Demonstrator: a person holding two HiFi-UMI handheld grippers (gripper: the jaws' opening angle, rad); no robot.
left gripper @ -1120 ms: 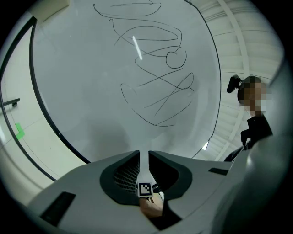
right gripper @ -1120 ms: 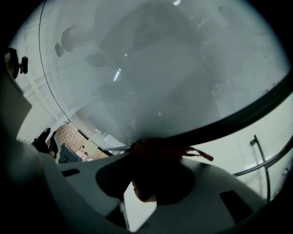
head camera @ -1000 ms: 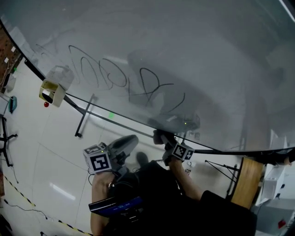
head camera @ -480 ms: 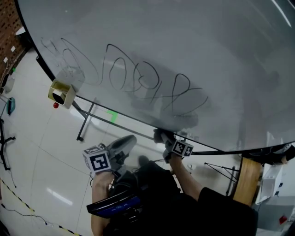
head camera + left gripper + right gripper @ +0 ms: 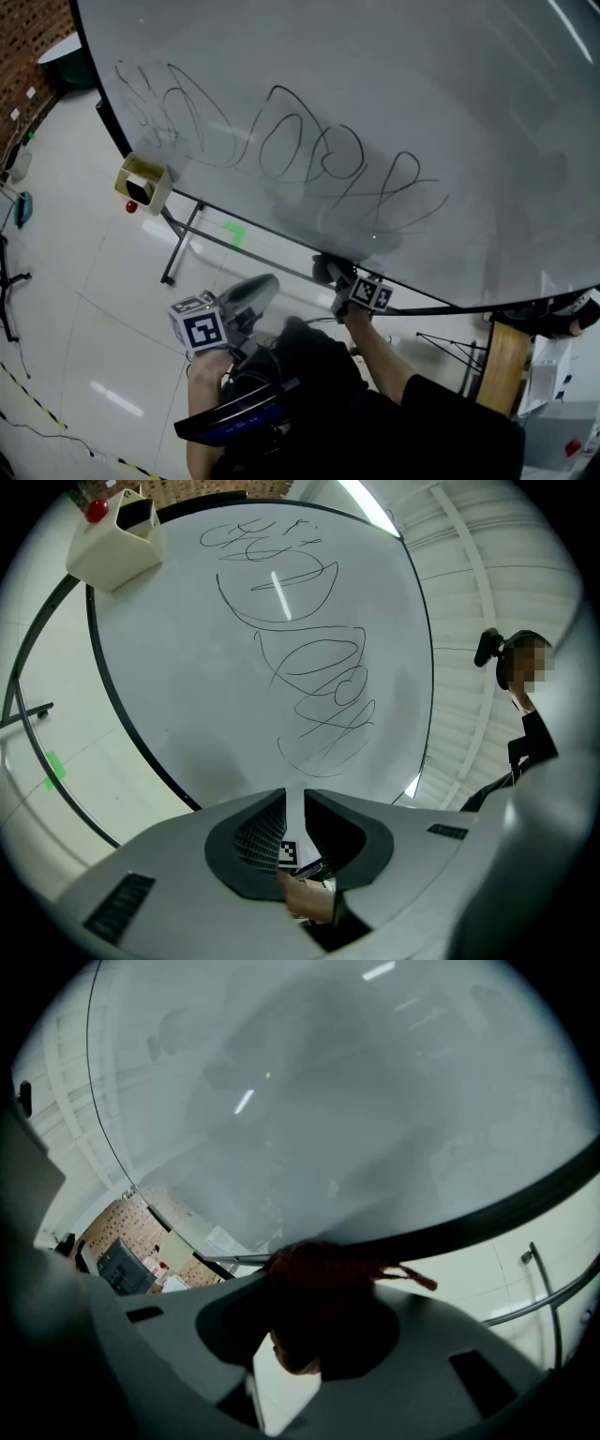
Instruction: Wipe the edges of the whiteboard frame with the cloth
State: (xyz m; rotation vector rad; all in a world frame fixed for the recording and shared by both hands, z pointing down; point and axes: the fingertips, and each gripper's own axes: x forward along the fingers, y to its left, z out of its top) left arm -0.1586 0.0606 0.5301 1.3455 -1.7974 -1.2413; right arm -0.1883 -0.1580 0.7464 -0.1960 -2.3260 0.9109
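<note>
The whiteboard carries black scribbles, and its black frame runs along the lower edge. My right gripper is at that lower edge, shut on a dark reddish cloth. In the right gripper view the cloth bunches between the jaws just below the frame, with the right gripper closed round it. My left gripper hangs lower left of the right one, away from the board. Its jaws stand almost together with nothing between them, as the left gripper view shows.
A pale marker box with a red cap below it hangs on the frame at the left. The board's dark stand bars cross the white floor, where there is a green mark. A wooden panel stands at the right.
The head view has swung so the board's scribbles and the marker box sit further right and lower. Both grippers hold nearly the same places, the right one still on the lower frame.
</note>
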